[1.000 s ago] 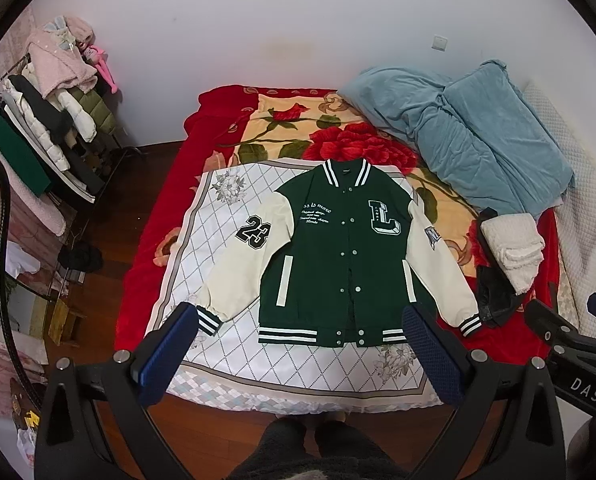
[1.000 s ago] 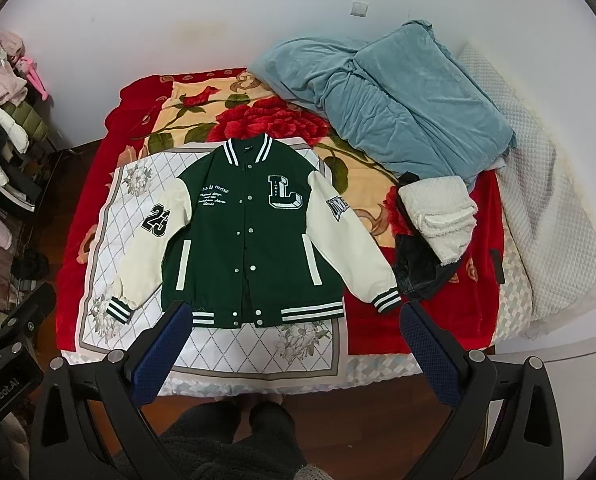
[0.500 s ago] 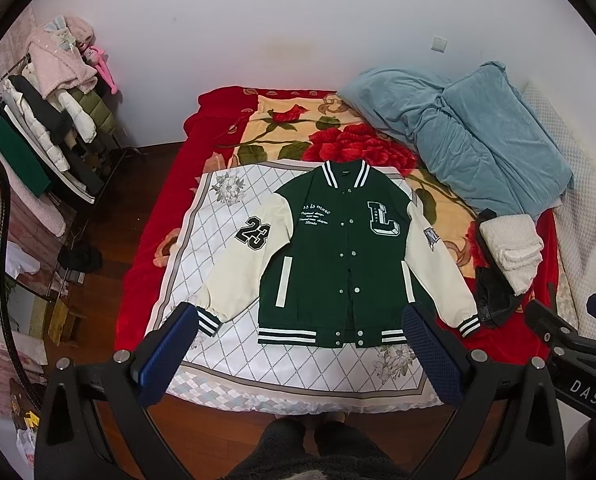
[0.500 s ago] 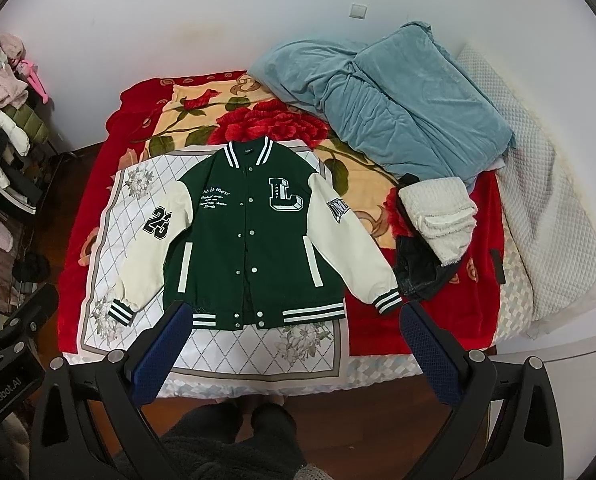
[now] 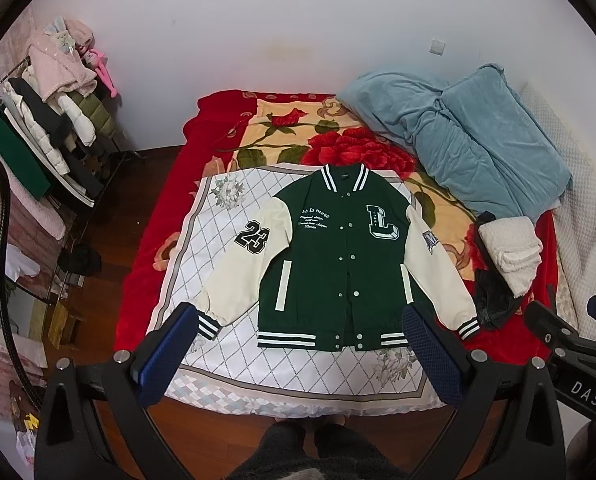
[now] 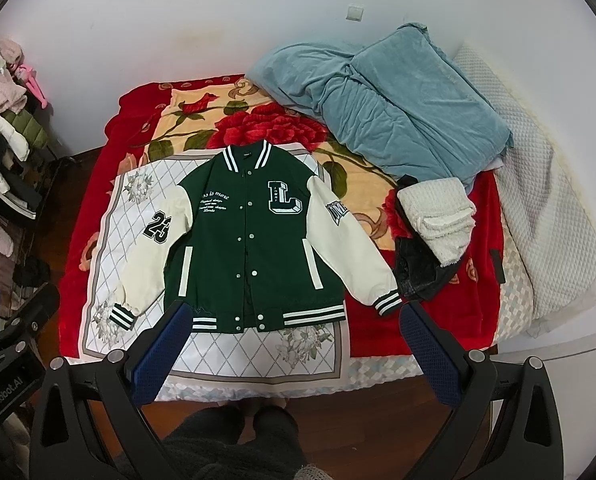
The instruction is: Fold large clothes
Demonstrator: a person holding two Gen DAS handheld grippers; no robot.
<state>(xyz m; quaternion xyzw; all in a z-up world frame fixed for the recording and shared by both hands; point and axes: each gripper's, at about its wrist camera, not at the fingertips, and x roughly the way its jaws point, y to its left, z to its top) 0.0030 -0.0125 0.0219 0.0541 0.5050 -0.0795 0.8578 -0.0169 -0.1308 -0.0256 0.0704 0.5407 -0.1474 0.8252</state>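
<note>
A green varsity jacket (image 5: 340, 264) with cream sleeves lies flat, front up and buttoned, on a white diamond-pattern sheet (image 5: 226, 320) on the bed; it also shows in the right wrist view (image 6: 250, 248). Both sleeves are spread out to the sides. My left gripper (image 5: 298, 344) is open and empty, held above the bed's near edge, short of the jacket's hem. My right gripper (image 6: 294, 340) is open and empty, also back from the hem, apart from the cloth.
A blue blanket (image 6: 398, 112) is heaped at the bed's far right. A folded white towel (image 6: 438, 216) and a dark garment (image 6: 418, 272) lie right of the jacket. A clothes rack (image 5: 38, 148) stands at the left. The wood floor (image 5: 110, 216) runs beside the bed.
Both grippers have drifted slightly; the jacket sits a little lower and nearer in both views. Nothing was grasped or moved.
</note>
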